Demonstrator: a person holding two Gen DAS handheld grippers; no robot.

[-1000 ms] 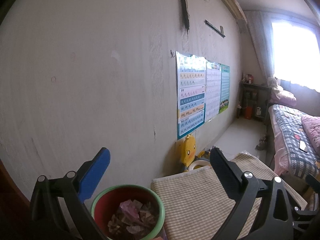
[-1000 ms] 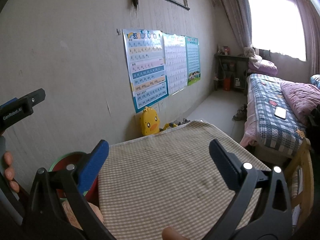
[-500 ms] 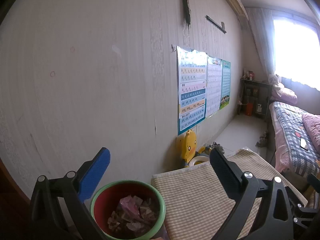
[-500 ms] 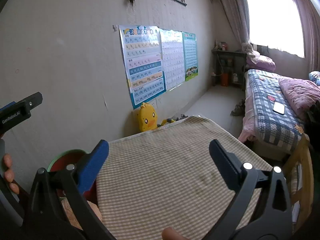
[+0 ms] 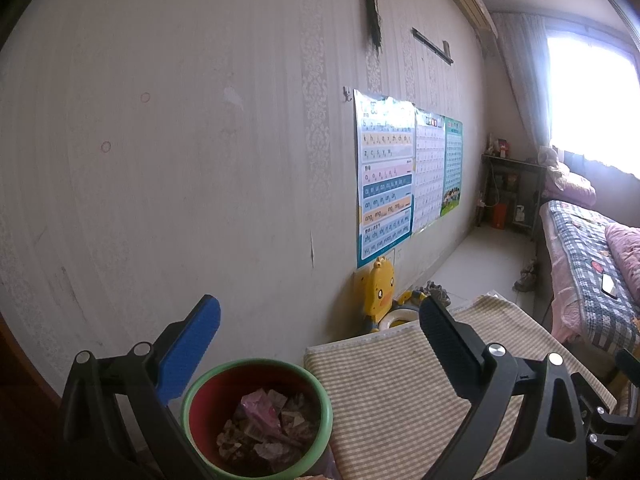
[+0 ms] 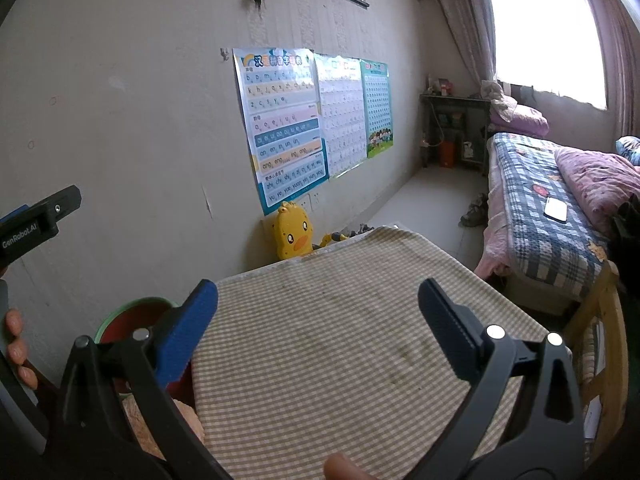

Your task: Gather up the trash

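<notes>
The trash (image 5: 266, 426), crumpled pink and pale wrappers, already lies in the green-rimmed red bin (image 5: 256, 420) at the near left, just beside the checked tabletop (image 6: 340, 320). That tabletop shows no litter, so the collecting looks nearly or wholly done, though the floor near the bin is hidden. The left gripper (image 5: 320, 332) above the bin and the right gripper (image 6: 318, 310) over the table both gape wide, empty.
</notes>
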